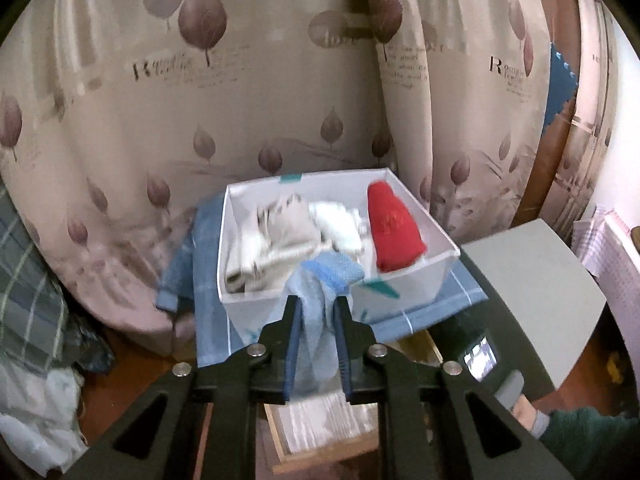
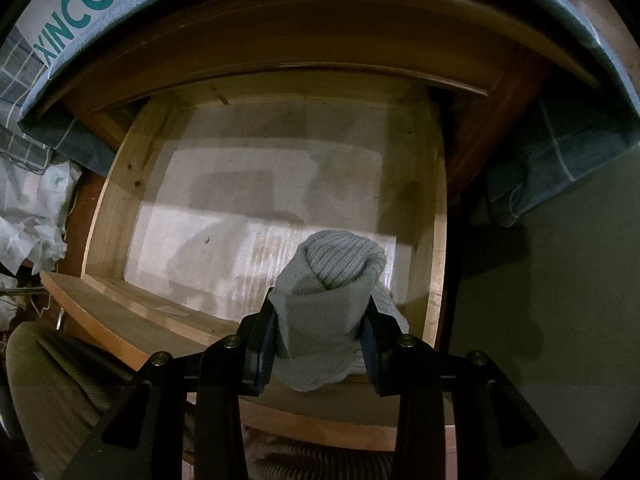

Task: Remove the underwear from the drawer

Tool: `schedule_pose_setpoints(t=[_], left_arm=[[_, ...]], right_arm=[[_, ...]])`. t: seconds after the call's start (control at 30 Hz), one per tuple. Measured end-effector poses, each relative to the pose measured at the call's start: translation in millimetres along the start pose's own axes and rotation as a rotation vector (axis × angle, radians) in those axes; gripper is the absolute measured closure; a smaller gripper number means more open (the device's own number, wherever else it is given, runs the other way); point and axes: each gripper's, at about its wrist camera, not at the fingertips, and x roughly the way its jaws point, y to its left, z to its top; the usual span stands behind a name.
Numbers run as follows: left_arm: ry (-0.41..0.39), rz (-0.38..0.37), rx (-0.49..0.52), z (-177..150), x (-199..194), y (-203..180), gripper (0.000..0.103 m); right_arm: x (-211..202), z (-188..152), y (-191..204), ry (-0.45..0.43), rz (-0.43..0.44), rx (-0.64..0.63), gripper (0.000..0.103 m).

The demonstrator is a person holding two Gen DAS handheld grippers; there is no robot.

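Both claws grip cloth: the left claw (image 1: 316, 308) pinches blurred light-blue underwear (image 1: 320, 300) just before the white box (image 1: 404, 288); the right claw (image 2: 320, 316) clamps rolled grey underwear (image 2: 328, 304) above the drawer (image 2: 260, 208), hiding its near corner.

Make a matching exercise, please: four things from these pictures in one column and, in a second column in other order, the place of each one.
Things:
1. light blue cloth
2. grey rolled garment
3. red rolled garment
4. white box

Places:
a. standing on a blue checked cloth
b. inside the box, at its right side
c. between the fingers of the left tool
d. between the fingers of the right tool, over the wooden drawer

Pairs: 1-c, 2-d, 3-b, 4-a
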Motion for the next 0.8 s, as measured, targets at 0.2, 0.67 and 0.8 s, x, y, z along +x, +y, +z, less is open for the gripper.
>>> schedule_pose_setpoints(t=[0.2,0.67,0.8], left_arm=[[-0.059,0.017,-0.011,39.0,29.3,-3.6,0.1],[0.243,-0.044,0.136,-67.8,122.6,-22.7,0.093],[0.39,-0.05,0.177,-116.8,160.6,-23.1,0.062]], right_arm=[[-0.7,-0.5,-1.3,-0.002,0.005,0.004,0.069],[-0.5,-1.0,4.1,-0.002,0.043,-0.007,0.069],[-2.5,-2.4,4.1,-0.003,0.036,-0.011,0.069]])
